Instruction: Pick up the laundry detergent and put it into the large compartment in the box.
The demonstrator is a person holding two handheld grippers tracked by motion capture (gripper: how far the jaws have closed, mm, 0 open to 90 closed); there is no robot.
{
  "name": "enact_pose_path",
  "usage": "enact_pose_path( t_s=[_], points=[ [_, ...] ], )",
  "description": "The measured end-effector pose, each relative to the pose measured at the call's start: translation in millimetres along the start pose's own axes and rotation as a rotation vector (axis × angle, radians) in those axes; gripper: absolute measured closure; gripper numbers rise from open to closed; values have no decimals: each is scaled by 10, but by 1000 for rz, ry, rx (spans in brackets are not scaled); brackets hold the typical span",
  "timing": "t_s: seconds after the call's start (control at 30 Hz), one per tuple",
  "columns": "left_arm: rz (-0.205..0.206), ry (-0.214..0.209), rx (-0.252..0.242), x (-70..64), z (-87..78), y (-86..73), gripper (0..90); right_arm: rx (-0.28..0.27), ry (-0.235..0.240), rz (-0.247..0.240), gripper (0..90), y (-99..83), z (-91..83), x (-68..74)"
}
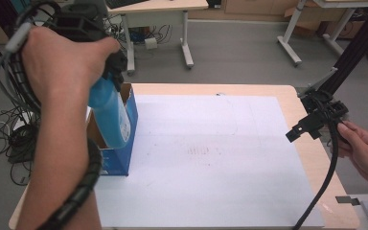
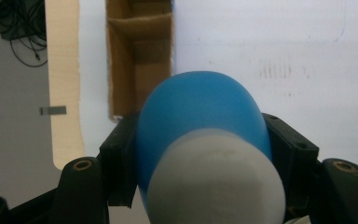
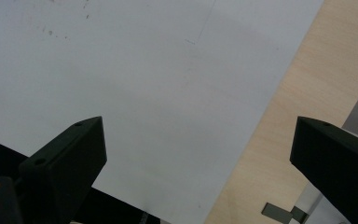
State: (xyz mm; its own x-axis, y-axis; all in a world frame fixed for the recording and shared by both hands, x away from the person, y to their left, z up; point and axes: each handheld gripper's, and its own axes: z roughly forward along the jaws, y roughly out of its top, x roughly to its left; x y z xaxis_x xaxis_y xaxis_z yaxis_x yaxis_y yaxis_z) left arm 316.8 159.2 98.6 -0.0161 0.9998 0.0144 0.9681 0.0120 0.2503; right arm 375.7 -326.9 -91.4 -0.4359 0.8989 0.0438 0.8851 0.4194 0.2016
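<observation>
Bottle over the box, your left claw (image 1: 106,72) has it pinched and hanging nose-down.

From that left claw outward: both jaws squeeze the blue bottle (image 1: 110,115) near its upper end, so its length drops free below your hand and its lower end sits right at the open top of the blue cardboard box (image 1: 130,125). The left gripper view looks straight down past the bottle (image 2: 200,140) into the brown inside of the box (image 2: 140,60), which suggests you're lining it up to go in. The box stands at the left edge of the white sheet (image 1: 211,158) on the counter (image 1: 311,153). Your right claw (image 1: 304,130) hangs spread wide and empty over the sheet's right edge, well apart, leaving room.
</observation>
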Motion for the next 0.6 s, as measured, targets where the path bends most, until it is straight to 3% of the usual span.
enact_pose_path(
  t_s=[0.13,0.4,0.6],
  points=[
    [-10,23,-20,120,-30,106,374,6,-5,-5,37,62,15,33],
    [-17,17,-35,346,33,286,375,9,-16,-22,40,144,19,118],
    [-19,32,-32,420,79,390,375,11,-14,-27,39,180,-1,141]
  ],
)
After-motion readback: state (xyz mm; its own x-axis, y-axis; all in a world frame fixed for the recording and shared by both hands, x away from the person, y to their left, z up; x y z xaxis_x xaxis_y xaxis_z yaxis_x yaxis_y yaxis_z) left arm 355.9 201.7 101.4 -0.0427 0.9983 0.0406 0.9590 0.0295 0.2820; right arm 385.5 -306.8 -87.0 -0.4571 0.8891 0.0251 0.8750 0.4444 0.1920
